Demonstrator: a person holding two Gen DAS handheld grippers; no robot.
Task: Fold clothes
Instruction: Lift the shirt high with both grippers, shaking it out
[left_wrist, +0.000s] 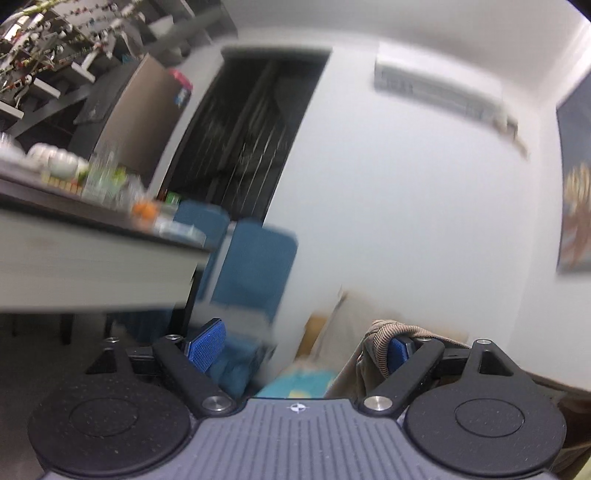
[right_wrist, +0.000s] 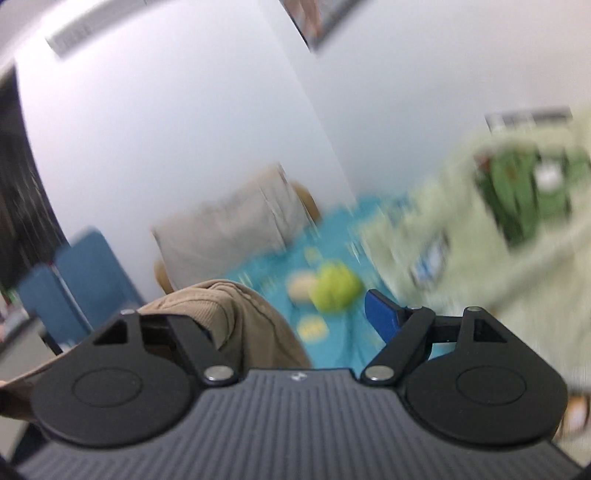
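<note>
Tan corduroy garment (left_wrist: 375, 345) hangs off the left gripper's (left_wrist: 303, 343) right finger and the right gripper's (right_wrist: 291, 314) left finger; both spread wide, pinching nothing.

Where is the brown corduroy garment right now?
The brown corduroy garment hangs draped over one finger of each tool: the right-hand finger in the left wrist view, the left-hand finger in the right wrist view, with the turquoise bedsheet beyond it.
</note>
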